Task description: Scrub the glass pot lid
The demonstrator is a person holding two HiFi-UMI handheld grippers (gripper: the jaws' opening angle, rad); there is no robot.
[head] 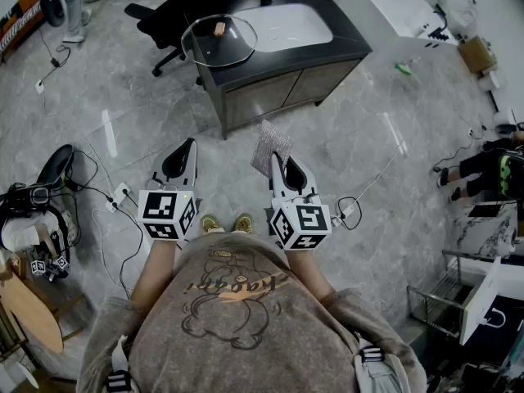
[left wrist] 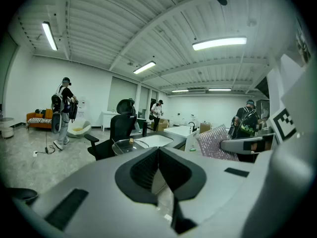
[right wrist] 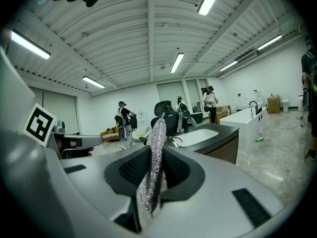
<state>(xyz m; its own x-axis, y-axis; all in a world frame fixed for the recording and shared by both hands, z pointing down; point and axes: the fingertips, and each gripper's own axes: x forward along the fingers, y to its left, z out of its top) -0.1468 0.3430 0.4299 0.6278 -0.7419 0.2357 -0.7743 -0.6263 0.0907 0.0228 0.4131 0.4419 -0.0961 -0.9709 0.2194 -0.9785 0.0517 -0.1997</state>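
Observation:
The glass pot lid with a small knob lies on the left end of a dark counter, beside a white sink. I stand well back from it, with both grippers held low in front of me. My right gripper is shut on a silvery scrub pad, which sticks up between its jaws. My left gripper is shut with nothing in it. The left gripper view shows the lid ahead and the pad off to the right.
A black office chair stands behind the counter's left end. Cables and gear lie on the floor at the left, and a cable at the right. Several people stand around the room. A white table is at the far right.

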